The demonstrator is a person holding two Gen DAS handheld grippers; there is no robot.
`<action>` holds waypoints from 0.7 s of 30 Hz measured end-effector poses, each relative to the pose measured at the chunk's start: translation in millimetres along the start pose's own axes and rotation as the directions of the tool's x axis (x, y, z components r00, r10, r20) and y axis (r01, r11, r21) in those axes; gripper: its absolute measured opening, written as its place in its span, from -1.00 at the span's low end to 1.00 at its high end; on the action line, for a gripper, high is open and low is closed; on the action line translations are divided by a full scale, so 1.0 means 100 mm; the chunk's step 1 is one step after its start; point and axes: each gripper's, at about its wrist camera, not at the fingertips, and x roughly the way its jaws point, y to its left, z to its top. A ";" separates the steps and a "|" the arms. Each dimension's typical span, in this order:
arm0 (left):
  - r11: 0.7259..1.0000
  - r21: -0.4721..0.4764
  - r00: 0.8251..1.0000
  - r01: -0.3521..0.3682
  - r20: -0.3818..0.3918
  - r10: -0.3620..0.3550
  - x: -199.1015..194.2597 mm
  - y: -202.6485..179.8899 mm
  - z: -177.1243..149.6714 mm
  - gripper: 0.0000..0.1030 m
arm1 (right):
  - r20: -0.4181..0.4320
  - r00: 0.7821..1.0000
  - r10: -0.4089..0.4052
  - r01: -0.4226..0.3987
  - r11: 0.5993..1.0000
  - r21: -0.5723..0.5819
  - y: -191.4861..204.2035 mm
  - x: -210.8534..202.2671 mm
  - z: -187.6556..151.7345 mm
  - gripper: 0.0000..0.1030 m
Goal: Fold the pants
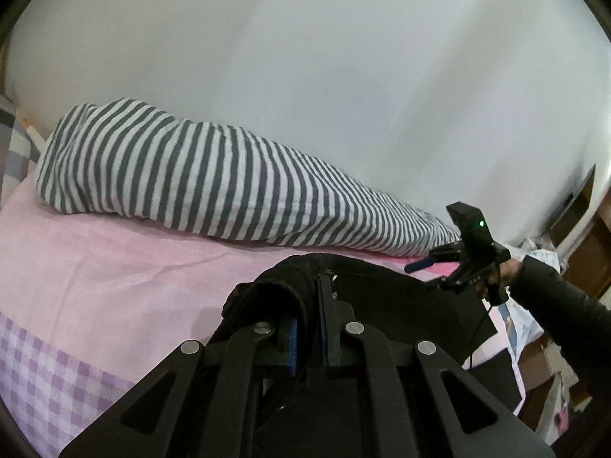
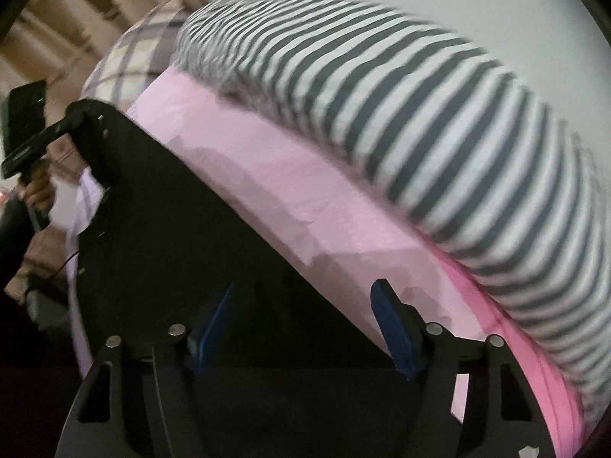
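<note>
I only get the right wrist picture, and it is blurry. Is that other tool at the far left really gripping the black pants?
Observer: Yes. The left wrist view shows the left gripper shut on a bunched, ribbed edge of the black pants.
Visitor: Where does my tool look to be from over there?
Observer: The right gripper is at the pants' far corner, beside the narrow end of the striped bolster. Its jaws are open.
Visitor: Anything else I am missing?
Observer: A green light glows on the block on top of it, and a dark sleeve runs back from the hand that holds it.
</note>
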 end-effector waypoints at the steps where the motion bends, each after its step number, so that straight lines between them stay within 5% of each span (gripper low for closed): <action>1: 1.000 -0.002 1.000 0.000 0.003 0.000 -0.01 0.01 0.00 -0.84 | -0.011 1.000 0.004 -0.005 1.000 -0.016 0.01 0.03 0.03 0.33; 12: 0.998 -0.034 0.999 -0.045 0.013 0.045 -0.04 0.00 -0.03 -0.84 | -0.198 0.980 0.030 -0.048 0.995 -0.087 -0.12 0.27 0.01 0.10; 21: 0.998 -0.039 0.998 -0.059 -0.004 0.059 0.00 0.02 0.01 -0.84 | -0.238 0.968 -0.081 0.075 0.997 -0.035 -0.35 0.13 -0.38 -0.04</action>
